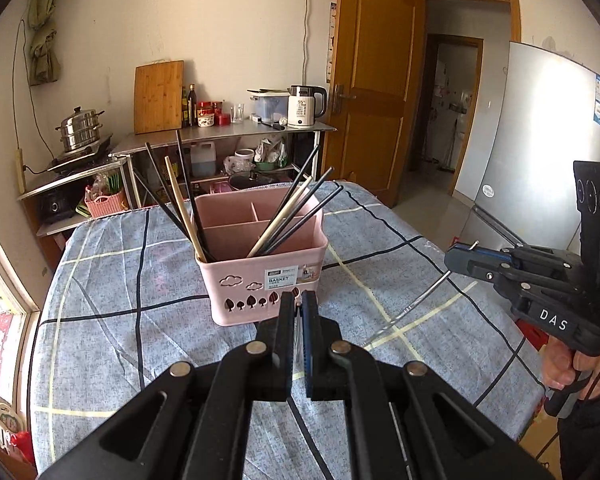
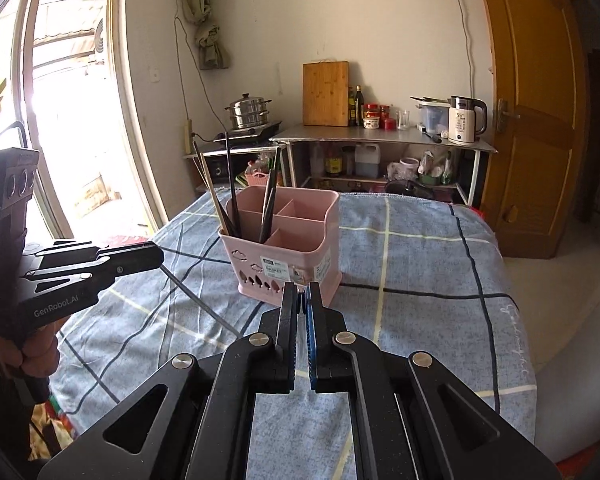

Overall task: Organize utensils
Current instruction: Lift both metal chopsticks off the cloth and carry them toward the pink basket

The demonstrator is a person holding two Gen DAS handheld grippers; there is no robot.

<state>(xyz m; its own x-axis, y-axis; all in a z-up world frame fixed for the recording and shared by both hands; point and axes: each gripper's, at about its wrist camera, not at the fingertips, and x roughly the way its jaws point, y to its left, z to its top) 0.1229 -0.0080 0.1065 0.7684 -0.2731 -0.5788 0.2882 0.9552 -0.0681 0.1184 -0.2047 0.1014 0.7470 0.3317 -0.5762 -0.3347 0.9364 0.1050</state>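
- My left hand-held gripper (image 1: 296, 300) was clenched on a thin metal chopstick (image 2: 204, 304). It was pinched near one end, so the rest slanted down toward the cloth.
- My right hand-held gripper (image 2: 303, 292) was clamped on a second metal chopstick (image 1: 412, 304) the same way. I'd guess I gripped the ends so the free tips could go into a slot first.
- The pink basket (image 1: 260, 280) stood mid-frame, just beyond both sets of fingertips. Black chopsticks (image 1: 300, 212) and wooden chopsticks (image 1: 180, 208) leaned out of its compartments. They looked sorted into slots, though I couldn't tell by what rule.
- The table (image 1: 120, 280) had a blue plaid cloth. It looked soft, so a light basket might tip.
- Room-wise, a steel shelf unit (image 1: 228, 134) against the back wall carried a kettle (image 1: 306, 106), a cutting board (image 1: 159, 96) and a steamer pot (image 1: 80, 128). There was a wooden door (image 1: 376, 80) at upper right, a fridge (image 1: 540, 140) at far right, and a bright window (image 2: 60, 100) on the left of the right wrist view.
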